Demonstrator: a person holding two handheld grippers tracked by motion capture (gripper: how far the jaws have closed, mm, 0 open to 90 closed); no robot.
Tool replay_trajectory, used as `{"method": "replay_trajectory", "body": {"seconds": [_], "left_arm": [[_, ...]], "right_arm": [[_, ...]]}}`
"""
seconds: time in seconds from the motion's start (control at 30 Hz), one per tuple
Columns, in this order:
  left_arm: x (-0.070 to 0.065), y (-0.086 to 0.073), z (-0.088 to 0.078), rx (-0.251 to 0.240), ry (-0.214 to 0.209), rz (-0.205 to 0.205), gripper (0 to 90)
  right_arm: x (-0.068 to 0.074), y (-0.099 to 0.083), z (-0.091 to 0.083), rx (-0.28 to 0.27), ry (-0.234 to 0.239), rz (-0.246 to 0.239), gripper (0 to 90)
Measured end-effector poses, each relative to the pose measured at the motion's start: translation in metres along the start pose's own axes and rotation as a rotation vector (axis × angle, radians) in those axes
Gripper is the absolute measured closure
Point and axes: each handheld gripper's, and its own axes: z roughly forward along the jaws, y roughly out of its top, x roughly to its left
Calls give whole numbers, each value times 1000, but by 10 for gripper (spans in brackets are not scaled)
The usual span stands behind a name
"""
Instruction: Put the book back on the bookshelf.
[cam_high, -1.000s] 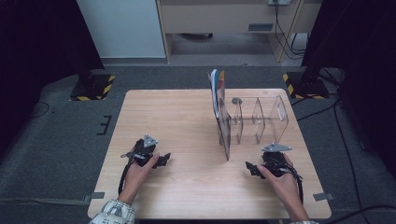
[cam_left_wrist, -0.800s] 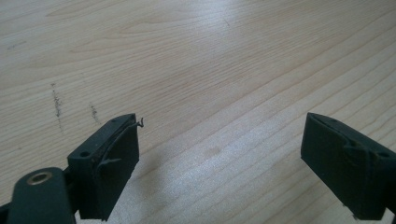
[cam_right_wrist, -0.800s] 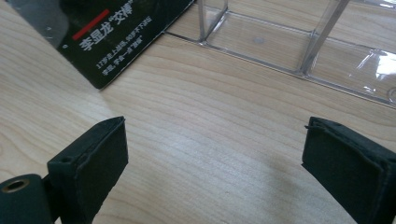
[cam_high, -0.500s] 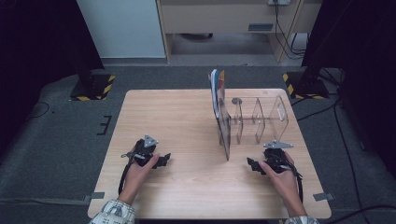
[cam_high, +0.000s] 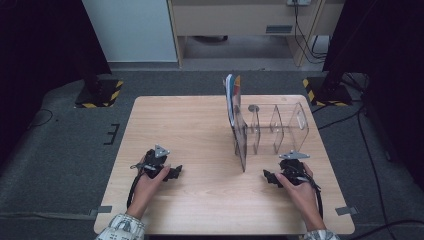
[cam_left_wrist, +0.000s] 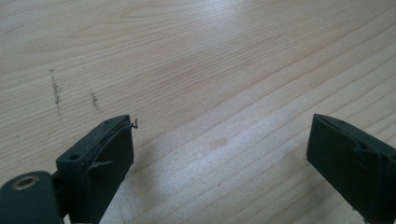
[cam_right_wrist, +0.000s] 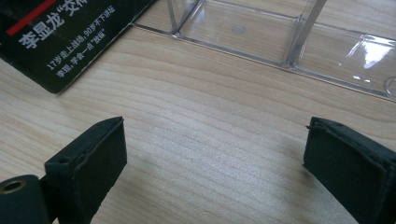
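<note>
The right gripper (cam_high: 272, 177) rests low over the table (cam_high: 200, 130) with its two black fingers (cam_right_wrist: 88, 163) spread wide apart and nothing between them; in the right gripper view bare wood lies in the gap. Just ahead of those fingers stands the clear divided rack (cam_right_wrist: 280, 42), its transparent base and upright walls near the fingertips but apart from them. To the left in that view is the black cover of a book (cam_right_wrist: 70, 37) with white printed characters and a red stripe, its lower corner down on the wood beside the rack. In the high view the rack (cam_high: 280, 127) sits on the right half of the table, and the book (cam_high: 233, 100) stands upright at the rack's left end, its near edge reaching toward the person. The left gripper (cam_high: 172, 172) lies well apart from the rack, on the near left part of the table, held in the person's left hand (cam_high: 150, 177). Its fingers (cam_left_wrist: 100, 161) are also wide apart, with plain wood between them and a few faint dark marks on the surface farther off. The right hand (cam_high: 300, 187) grips the right gripper from behind, a cable trailing back along the forearm.
</note>
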Motion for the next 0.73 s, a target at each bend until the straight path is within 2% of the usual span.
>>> {"method": "replay_trajectory", "body": {"seconds": [0.17, 0.33, 0.4, 0.5, 0.6, 0.67, 0.73], "left_arm": [[0, -1, 2, 19, 10, -3, 60], [1, -2, 4, 26, 9, -7, 50], [1, -2, 4, 24, 9, -10, 45], [1, -3, 4, 22, 5, -15, 38], [1, -3, 5, 18, 5, -17, 34], [1, -4, 5, 13, 4, -19, 29], [1, -4, 5, 11, 3, -19, 25]], "right_arm": [[3, -1, 2, 15, -5, -2, 61], [10, -1, 6, 28, -22, -30, 50], [11, -2, 7, 29, -33, -55, 37], [12, -2, 7, 30, -33, -59, 32], [12, -3, 8, 22, -35, -59, 21], [12, -6, 9, -10, -33, -60, 13], [12, -6, 9, -10, -33, -60, 13]]}}
